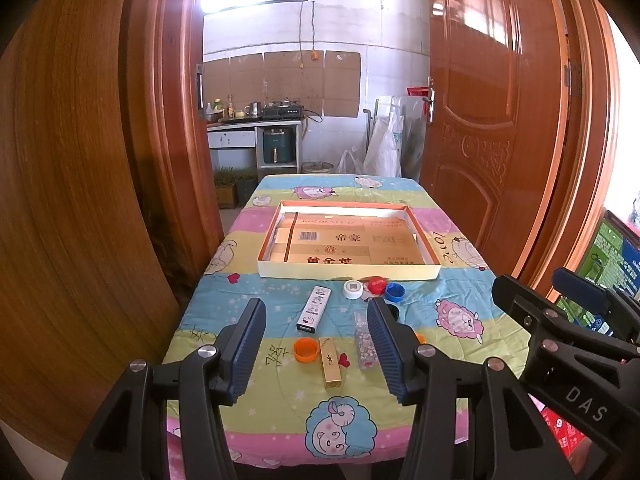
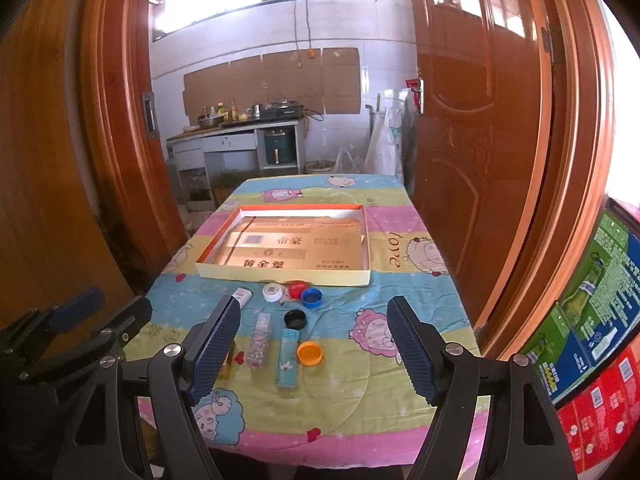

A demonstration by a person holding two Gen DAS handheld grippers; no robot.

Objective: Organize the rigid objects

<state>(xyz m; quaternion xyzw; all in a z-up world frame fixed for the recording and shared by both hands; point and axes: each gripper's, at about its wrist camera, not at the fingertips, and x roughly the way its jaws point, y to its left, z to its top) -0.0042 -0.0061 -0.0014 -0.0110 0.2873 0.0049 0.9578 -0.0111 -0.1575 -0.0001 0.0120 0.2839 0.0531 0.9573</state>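
A shallow cardboard box (image 1: 348, 273) (image 2: 280, 276) lies mid-table on the cartoon cloth. Before it sit a white cap (image 1: 353, 289) (image 2: 272, 292), a red cap (image 1: 377, 284) (image 2: 296, 289) and a blue cap (image 1: 395, 292) (image 2: 311, 297). Nearer lie a white lighter (image 1: 314, 307) (image 2: 243, 296), a patterned clear lighter (image 1: 365, 344) (image 2: 259, 340), a gold lighter (image 1: 330, 362), an orange cap (image 1: 306, 350) (image 2: 309, 353), a black cap (image 2: 295, 319) and a blue lighter (image 2: 288, 358). My left gripper (image 1: 316, 305) and right gripper (image 2: 312, 304) hover open above the near edge, holding nothing.
An open wooden door (image 1: 492, 120) stands right of the table and a door frame (image 1: 160, 120) left of it. Printed cartons (image 2: 592, 320) are stacked at the right. A kitchen counter (image 2: 240, 128) lies beyond the table's far end.
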